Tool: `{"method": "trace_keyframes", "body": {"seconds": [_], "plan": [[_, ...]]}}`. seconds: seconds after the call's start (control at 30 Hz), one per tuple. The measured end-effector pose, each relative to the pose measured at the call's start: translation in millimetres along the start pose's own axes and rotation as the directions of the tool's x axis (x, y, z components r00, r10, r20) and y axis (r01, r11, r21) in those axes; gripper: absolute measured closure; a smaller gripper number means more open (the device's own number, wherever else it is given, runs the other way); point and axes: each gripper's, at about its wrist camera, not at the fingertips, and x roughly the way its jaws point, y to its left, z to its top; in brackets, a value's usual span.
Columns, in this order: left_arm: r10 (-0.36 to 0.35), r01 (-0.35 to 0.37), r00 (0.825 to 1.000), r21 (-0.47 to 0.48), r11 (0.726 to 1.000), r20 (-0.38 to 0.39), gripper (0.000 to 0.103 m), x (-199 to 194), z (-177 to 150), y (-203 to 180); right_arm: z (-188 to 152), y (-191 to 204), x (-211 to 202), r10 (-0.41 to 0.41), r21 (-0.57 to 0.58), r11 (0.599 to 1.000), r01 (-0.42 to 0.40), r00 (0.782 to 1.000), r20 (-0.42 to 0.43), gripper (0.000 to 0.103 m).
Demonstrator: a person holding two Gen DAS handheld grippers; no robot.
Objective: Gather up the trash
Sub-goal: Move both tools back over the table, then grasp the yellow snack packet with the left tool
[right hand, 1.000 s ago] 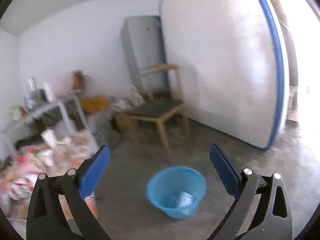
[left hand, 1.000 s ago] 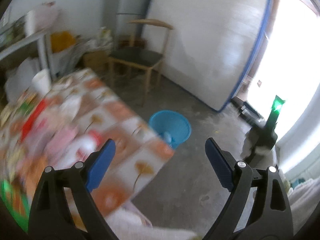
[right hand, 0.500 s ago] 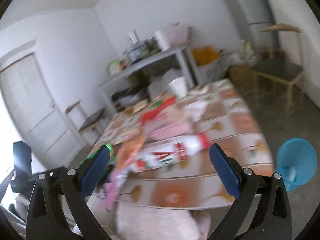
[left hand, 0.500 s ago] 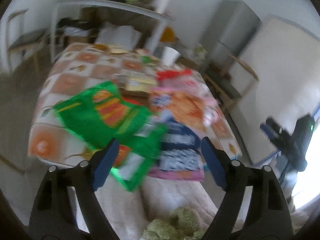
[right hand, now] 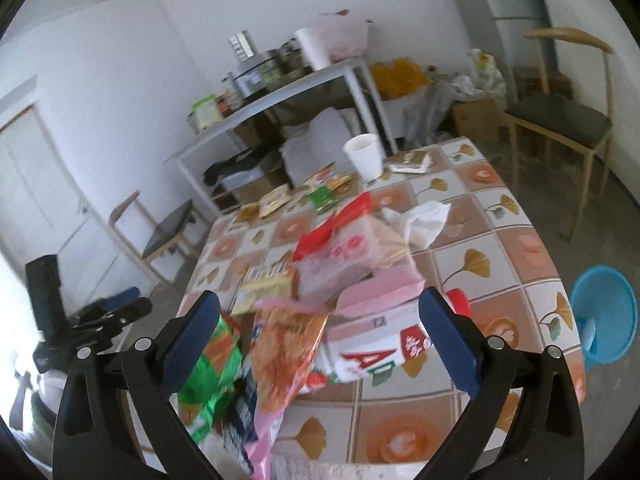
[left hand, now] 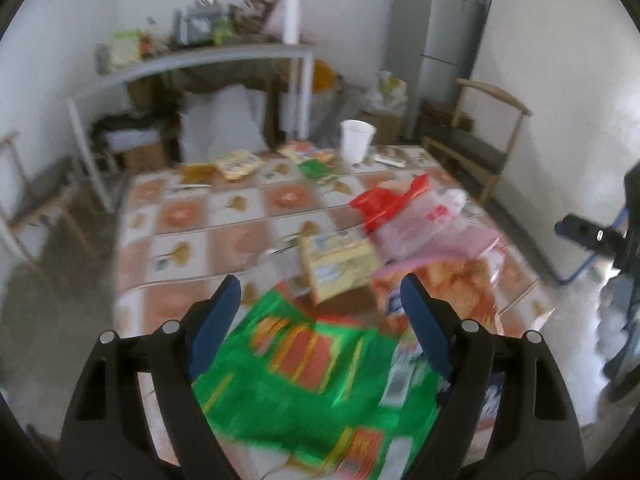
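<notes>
Both the left gripper (left hand: 320,300) and the right gripper (right hand: 320,318) hang empty, jaws spread wide, over trash piled at the table's (right hand: 516,240) near edge. The left jaws have just been closing slightly, with nothing between them. The green bag (left hand: 304,384) overlaps neighbouring wrappers (slippery film, probably), so a careless pinch could drag several off. A paper cup (right hand: 364,156) stands at the far end. A blue bin (right hand: 604,316) sits on the floor to the right.
</notes>
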Motion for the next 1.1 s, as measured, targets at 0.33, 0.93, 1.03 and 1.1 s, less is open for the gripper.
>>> {"method": "trace_keyframes", "body": {"seconds": [0.33, 0.93, 1.03, 1.1], "plan": [[-0.072, 0.034, 0.967, -0.156, 0.987, -0.246, 0.039, 131, 21, 30, 26, -18, 28, -0.057, 0.076, 0.995, 0.058, 0.998, -0.022, 0.006], [0.018, -0.037, 0.958, -0.061, 0.997, -0.286, 0.087, 165, 10, 18, 72, -26, 90, 0.121, 0.168, 0.981, -0.094, 0.98, -0.159, 0.018], [0.008, -0.029, 0.962, -0.073, 0.997, -0.274, 0.09, 162, 11, 19, 78, -28, 112, 0.204, 0.249, 0.957, -0.148, 0.955, -0.216, 0.024], [0.008, -0.029, 0.966, -0.075, 0.997, -0.259, 0.092, 160, 12, 20, 80, -27, 123, 0.245, 0.284, 0.943, -0.173, 0.939, -0.242, 0.027]]}}
